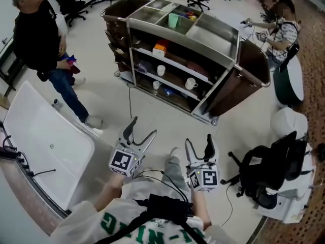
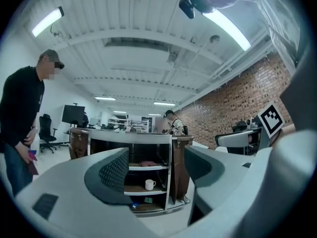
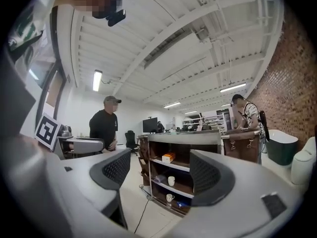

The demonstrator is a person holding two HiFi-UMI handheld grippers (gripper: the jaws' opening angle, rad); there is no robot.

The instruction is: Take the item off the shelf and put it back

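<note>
The largest thing before us is the shelf cart (image 1: 213, 37), standing out on the open floor with its open side turned toward us. A person in black (image 1: 35, 39) stands off its left end. A second person (image 1: 280, 34) is beyond its right end. A white table (image 1: 45, 141) lies at our left, and a black office chair (image 1: 269, 172) at our right.

We hold both tools low and near our body, well apart from the cart. The left gripper (image 1: 143, 127) has its fingers spread with only the distant shelves showing between them. The right gripper (image 1: 198, 140) is likewise released and carries nothing.

The task names no particular item, so we cannot tell which one is meant. The candidates all sit on the cart:
- An orange box (image 1: 160, 48) sits near the left end of the upper shelf.
- One white cup (image 1: 161, 70) is toward the left of the middle shelf.
- Another cup (image 1: 191, 83) is further right on the middle shelf.
- A small cup (image 1: 156, 85) is on the lowest shelf.
- A green cup (image 1: 173, 20) stands in a top compartment.

We judge that the task is at its start, in the approach, with nothing taken yet. The next move calls for walking up to the open side, choosing one piece, and bringing an open jaw level with its shelf to straddle it before closing.
</note>
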